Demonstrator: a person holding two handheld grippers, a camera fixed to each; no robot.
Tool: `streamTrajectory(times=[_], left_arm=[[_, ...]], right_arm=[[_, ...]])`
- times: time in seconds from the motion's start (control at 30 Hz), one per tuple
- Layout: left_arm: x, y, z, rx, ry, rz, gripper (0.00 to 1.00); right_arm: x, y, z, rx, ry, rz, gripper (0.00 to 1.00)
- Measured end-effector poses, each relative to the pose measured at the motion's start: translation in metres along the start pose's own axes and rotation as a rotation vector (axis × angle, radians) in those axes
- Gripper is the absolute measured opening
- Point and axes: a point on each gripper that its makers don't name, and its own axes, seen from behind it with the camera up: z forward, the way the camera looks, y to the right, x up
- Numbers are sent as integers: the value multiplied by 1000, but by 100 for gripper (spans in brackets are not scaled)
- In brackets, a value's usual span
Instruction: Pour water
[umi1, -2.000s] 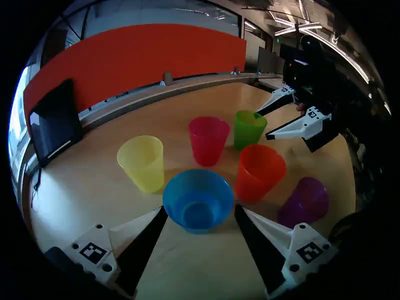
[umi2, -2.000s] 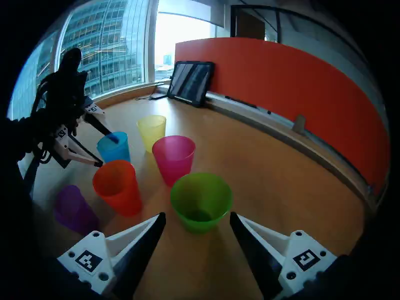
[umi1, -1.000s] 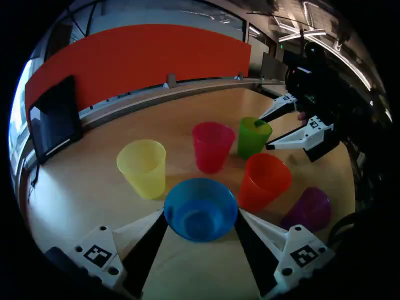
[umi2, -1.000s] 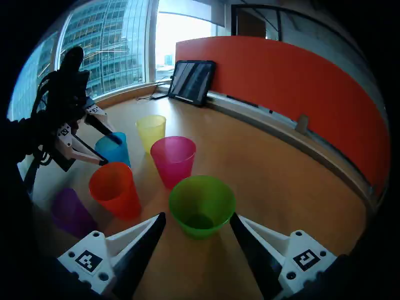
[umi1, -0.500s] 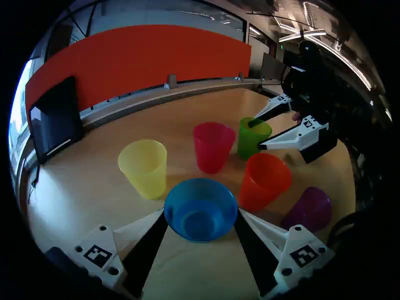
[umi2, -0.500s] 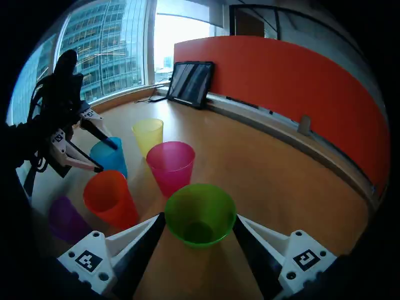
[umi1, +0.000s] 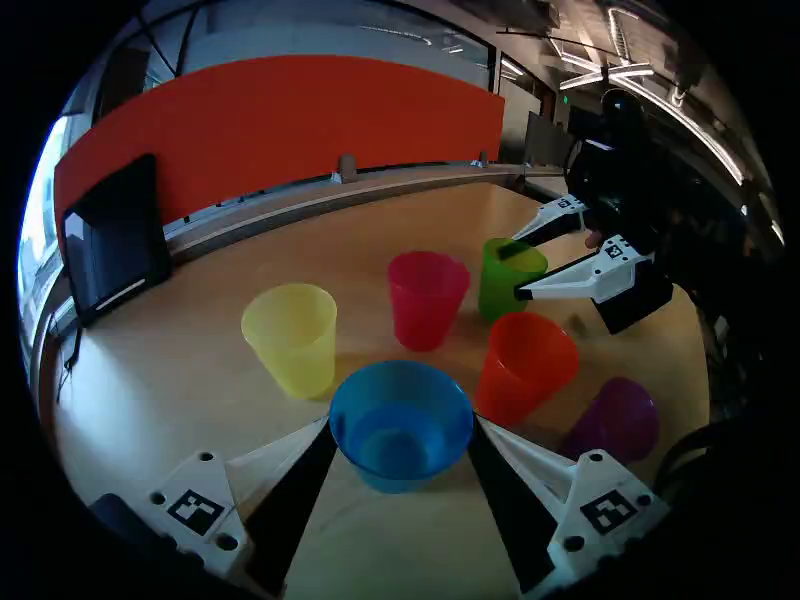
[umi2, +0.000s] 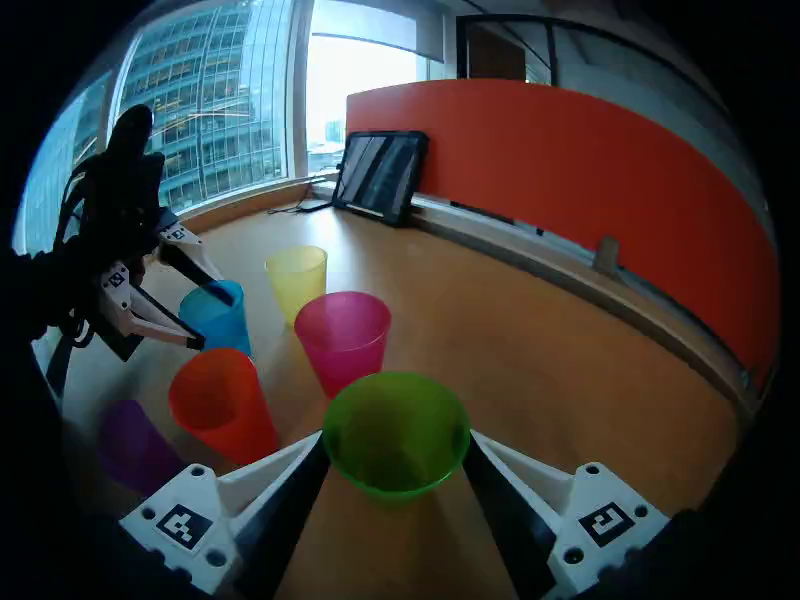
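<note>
A blue cup (umi1: 400, 425) holding some water stands on the wooden table (umi1: 180, 380), right between the fingers of my left gripper (umi1: 400, 420). Those fingers flank its rim, spread as wide as before. The green cup (umi2: 395, 435) fills the gap of my right gripper (umi2: 395, 437), whose tips sit at its two sides at an unchanged width. In the left gripper view, the right gripper (umi1: 517, 266) brackets the green cup (umi1: 510, 278). In the right gripper view, the left gripper (umi2: 215, 318) straddles the blue cup (umi2: 215, 315).
A yellow cup (umi1: 290, 338), a pink cup (umi1: 428, 298), an orange cup (umi1: 525, 365) and a purple cup (umi1: 615, 420) crowd close around. A dark tablet (umi1: 110, 240) leans at the table's far edge below an orange wall panel (umi1: 280, 120). Windows (umi2: 200, 100) lie beyond.
Both grippers advanced on their cups. The blue cup now sits between the left fingers and the green cup between the right fingers. Neither finger gap has narrowed.
</note>
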Motion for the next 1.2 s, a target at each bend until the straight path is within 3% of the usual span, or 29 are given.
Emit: streamTrajectory(times=[0.53, 1.2], left_arm=[[42, 6, -48, 45, 134, 18, 88], [100, 9, -112, 104, 317, 50, 88]], right_arm=[[44, -11, -49, -42, 122, -12, 92], [113, -38, -110, -67, 339, -28, 92]])
